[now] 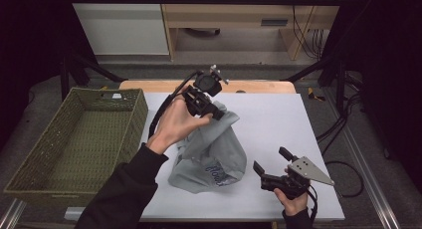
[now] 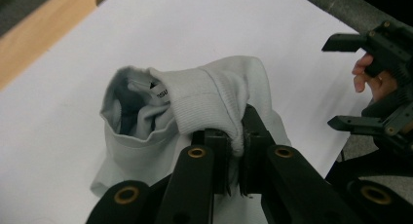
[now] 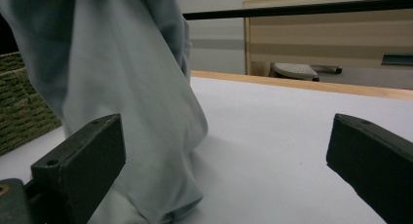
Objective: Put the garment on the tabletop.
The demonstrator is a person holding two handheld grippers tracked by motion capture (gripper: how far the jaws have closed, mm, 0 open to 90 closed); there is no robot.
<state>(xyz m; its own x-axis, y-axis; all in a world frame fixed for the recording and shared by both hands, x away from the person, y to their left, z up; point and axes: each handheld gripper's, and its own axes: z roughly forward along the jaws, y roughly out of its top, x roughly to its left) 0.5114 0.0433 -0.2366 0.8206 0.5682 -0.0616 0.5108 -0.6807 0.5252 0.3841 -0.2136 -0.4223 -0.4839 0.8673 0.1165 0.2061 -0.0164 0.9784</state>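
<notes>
Seemingly one garment [image 1: 211, 149], two tongs.

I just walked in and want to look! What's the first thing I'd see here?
A pale grey garment hangs in the middle of the white table, pinched at its ribbed edge by the left gripper. A green woven basket sits at the left, and the right gripper waits open nearby.

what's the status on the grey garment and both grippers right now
Left gripper shut on grey garment's ribbed cuff, lifted, lower end on table. Right gripper open, beside it. Woven basket at left, nothing blocking.
</notes>
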